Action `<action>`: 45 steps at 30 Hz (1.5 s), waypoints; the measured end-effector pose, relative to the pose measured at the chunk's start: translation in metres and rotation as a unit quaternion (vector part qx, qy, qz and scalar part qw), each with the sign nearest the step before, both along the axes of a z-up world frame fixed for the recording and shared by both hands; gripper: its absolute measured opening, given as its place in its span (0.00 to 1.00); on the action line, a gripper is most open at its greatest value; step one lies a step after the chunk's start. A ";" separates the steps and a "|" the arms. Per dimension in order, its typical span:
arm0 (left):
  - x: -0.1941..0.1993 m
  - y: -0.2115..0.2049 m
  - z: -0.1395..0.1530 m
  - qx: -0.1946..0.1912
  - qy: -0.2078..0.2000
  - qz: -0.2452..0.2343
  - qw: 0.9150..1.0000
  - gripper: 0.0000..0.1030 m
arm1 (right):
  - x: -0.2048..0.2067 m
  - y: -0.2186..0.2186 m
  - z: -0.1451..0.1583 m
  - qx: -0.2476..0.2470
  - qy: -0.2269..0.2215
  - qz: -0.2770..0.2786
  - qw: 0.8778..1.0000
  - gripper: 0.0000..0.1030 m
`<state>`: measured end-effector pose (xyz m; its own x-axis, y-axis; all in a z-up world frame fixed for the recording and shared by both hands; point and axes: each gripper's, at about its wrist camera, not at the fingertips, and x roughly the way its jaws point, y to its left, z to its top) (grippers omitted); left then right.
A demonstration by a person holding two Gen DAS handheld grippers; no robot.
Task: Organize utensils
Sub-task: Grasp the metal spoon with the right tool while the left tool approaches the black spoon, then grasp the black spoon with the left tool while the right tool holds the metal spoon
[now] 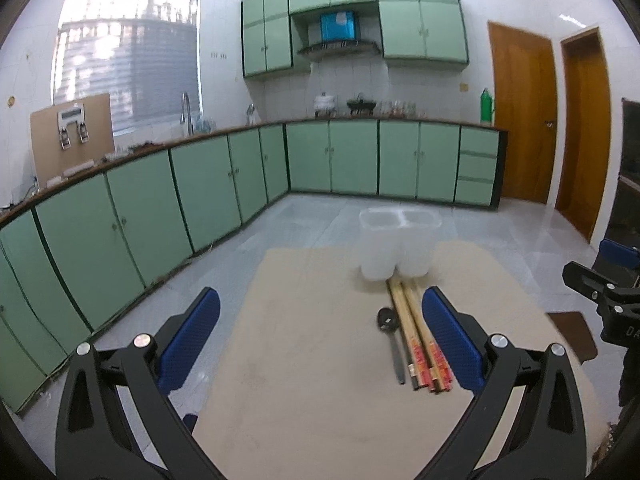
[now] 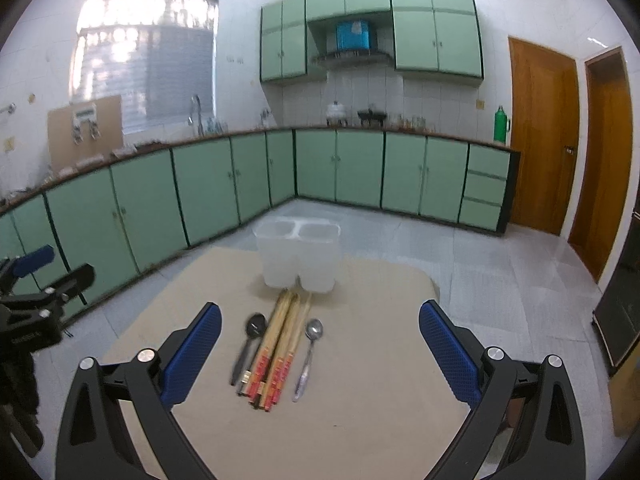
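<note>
Along the left wall runs a row of pale green cabinets (image 2: 132, 216) under a window, curving round to the back of the kitchen. The left tool (image 1: 320, 332) hangs above the left part of the beige surface (image 1: 312, 380), its blue-padded jaws spread wide with nothing between them; in the right wrist view it shows only at the far left edge, off the surface's side. On the surface, the utensils lie in a row with handles toward the cameras. Leftmost is a black spoon (image 2: 249, 344), bowl pointing away, just beside a bundle of bamboo chopsticks (image 2: 280, 344) with red printed bands near their near ends. The far tips of the chopsticks reach up to the foot of a translucent white two-compartment holder (image 2: 298, 254), which stands upright at the far edge of the surface; both compartments look empty as far as the cloudy walls allow. Right of the chopsticks, a little apart, lies a metal spoon (image 2: 309, 354) with a clear handle; the left wrist view does not show it, since that tool's right finger covers the spot. The right tool (image 2: 320, 336) hovers above the near part of the surface, jaws likewise spread wide and holding nothing, the utensil row framed between its fingers. Farther right, two brown wooden doors (image 2: 544, 136) stand in the white wall.
</note>
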<state>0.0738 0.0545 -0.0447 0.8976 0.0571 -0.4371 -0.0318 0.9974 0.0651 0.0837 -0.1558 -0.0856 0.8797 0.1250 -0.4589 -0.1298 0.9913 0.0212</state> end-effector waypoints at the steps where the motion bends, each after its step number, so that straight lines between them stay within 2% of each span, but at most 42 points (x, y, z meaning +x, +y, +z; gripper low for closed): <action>1: 0.008 0.002 -0.006 0.000 0.011 0.003 1.000 0.95 | 0.013 -0.002 -0.012 0.002 0.018 0.000 1.000 0.94; 3: 0.031 0.007 -0.021 0.001 0.043 0.003 0.999 0.95 | 0.036 -0.004 -0.028 0.021 0.053 0.006 0.998 0.94; 6: 0.054 0.011 -0.044 0.011 0.064 0.016 0.998 0.95 | 0.072 -0.007 -0.052 0.041 0.096 0.008 0.994 0.94; 10: 0.082 0.010 -0.070 0.014 0.102 0.017 0.995 0.95 | 0.113 0.000 -0.080 0.015 0.136 0.007 0.991 0.83; 14: 0.098 0.005 -0.089 0.008 0.131 0.013 0.991 0.95 | 0.146 0.004 -0.101 0.022 0.172 0.016 0.985 0.74; 22: 0.126 0.002 -0.105 -0.002 0.148 0.016 0.989 0.95 | 0.185 0.014 -0.136 0.023 0.223 0.016 0.974 0.55; 28: 0.139 -0.002 -0.113 -0.002 0.157 0.006 0.988 0.95 | 0.194 0.011 -0.147 0.038 0.239 0.010 0.970 0.47; 32: 0.147 -0.009 -0.118 -0.004 0.165 -0.001 0.986 0.95 | 0.196 0.015 -0.146 0.027 0.232 0.011 0.972 0.44; 34: 0.151 -0.013 -0.119 -0.004 0.167 -0.006 0.986 0.95 | 0.197 0.016 -0.146 0.023 0.230 0.007 0.973 0.34; 36: 0.155 -0.018 -0.121 -0.004 0.171 -0.012 0.985 0.95 | 0.197 0.017 -0.146 0.017 0.226 0.005 0.974 0.28; 45: 0.172 -0.043 -0.142 -0.005 0.209 -0.044 0.977 0.95 | 0.191 0.004 -0.144 0.017 0.225 0.010 0.974 0.27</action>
